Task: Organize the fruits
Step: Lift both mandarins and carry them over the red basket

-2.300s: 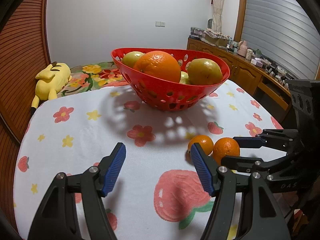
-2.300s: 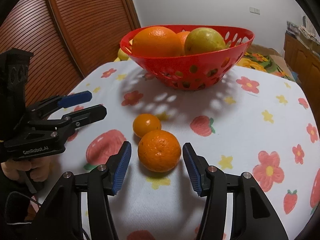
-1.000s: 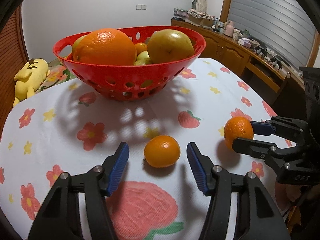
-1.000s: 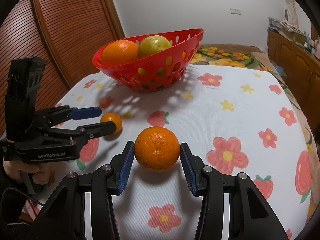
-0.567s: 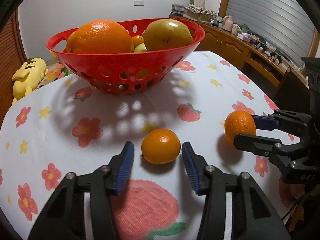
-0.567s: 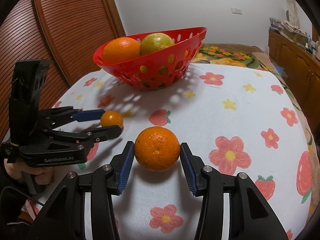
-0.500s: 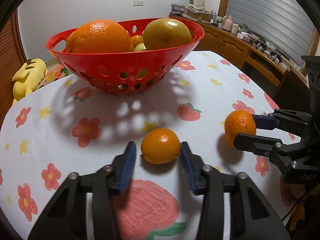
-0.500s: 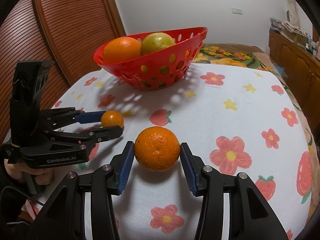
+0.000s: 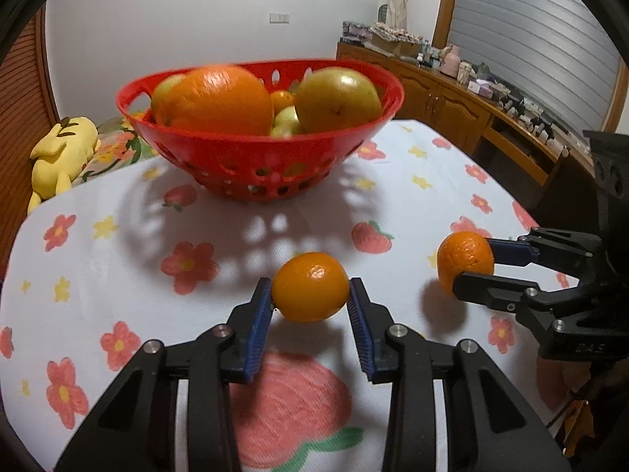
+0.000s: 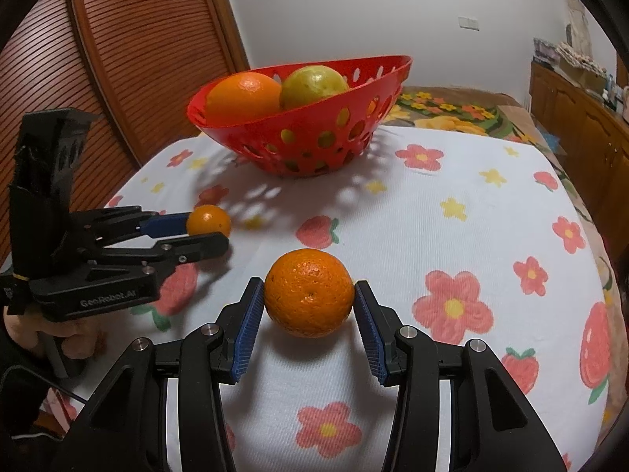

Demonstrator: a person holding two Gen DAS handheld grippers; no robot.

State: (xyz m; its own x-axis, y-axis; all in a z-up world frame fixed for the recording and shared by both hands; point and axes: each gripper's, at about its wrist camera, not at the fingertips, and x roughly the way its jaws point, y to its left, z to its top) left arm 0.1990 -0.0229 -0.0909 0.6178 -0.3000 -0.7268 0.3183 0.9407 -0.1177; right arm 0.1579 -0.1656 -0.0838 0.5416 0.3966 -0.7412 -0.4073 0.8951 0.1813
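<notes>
**Both grippers holding oranges**

Left gripper point(image 9: 310, 299) jaws clamp a small orange point(image 9: 310, 292), above the flowered tablecloth point(image 9: 118, 251). Its body reads "GenRobot.AI". Right gripper point(image 10: 309, 306) jaws clamp a larger orange point(image 10: 309, 292). Red basket point(image 9: 259, 165) with fruit stands beyond both, well apart.

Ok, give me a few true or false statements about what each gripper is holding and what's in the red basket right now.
1. The left gripper is shut on the small orange. True.
2. The right gripper is open and holds nothing. False: it is shut on the bigger orange.
3. The red basket is empty. False: it holds several fruits.
4. The yellow plush toy lies beyond the floral tablecloth. True.
</notes>
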